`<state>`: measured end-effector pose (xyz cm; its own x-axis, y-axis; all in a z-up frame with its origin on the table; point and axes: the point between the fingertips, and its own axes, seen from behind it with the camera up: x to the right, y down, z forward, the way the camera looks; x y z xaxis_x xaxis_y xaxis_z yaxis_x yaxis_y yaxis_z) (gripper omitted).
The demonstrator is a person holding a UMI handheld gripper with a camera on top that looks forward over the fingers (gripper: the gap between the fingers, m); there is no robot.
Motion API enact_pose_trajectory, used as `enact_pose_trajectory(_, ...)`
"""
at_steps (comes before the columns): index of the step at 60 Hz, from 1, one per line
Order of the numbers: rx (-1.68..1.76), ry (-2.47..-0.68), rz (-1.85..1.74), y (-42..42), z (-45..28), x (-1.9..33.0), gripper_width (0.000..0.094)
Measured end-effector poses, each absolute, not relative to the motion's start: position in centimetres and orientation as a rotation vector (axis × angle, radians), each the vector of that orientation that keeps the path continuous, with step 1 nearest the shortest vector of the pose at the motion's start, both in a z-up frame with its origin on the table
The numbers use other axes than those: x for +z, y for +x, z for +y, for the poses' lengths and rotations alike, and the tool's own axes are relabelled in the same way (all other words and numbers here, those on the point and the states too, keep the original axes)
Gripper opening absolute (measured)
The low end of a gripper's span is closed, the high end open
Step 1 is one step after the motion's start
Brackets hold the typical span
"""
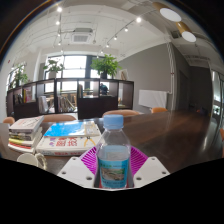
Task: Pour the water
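Gripper at 6 o'clock, fingers clamped on a clear water bottle; magenta pads press both sides of it. Bottle upright, blue cap on, blue-and-white label facing the camera. Brown table beneath and beyond. Stack of books at 10 o'clock from the bottle, on the table. Potted plants by the windows at 12 o'clock
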<state>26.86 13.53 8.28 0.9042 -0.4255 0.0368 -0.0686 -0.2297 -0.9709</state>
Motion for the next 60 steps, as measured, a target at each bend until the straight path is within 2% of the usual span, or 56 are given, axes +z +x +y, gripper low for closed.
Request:
enact_pose_trajectory(7, -0.340, -1.748, 0.384, 27.1, 13.3, 8.8, 0.0388)
enact_pose_trajectory(15, -0.341, -1.749, 0.397, 27.5, 12.9, 8.5, 0.0487)
enact_pose_trajectory(21, -0.392, -1.777, 0.399, 27.8, 11.7, 7.7, 0.0772)
enact_pose_trajectory(23, -0.394, -1.791, 0.401, 27.9, 11.2, 7.4, 0.0843)
enact_pose_trajectory(25, -0.383, -1.811, 0.397, 27.5, 10.7, 7.0, 0.0872)
enact_pose_trajectory(36, -0.307, -1.903, 0.350, 23.6, 6.8, 5.2, 0.0867)
enact_pose_trajectory(45, -0.275, -1.948, 0.308, 18.8, 2.4, 5.1, 0.0859)
enact_pose_trajectory(53, -0.236, -1.969, 0.219, 13.0, -1.2, 6.4, 0.0856)
enact_pose_trajectory(60, -0.184, -1.938, 0.171, 8.5, -3.5, 9.3, 0.0859)
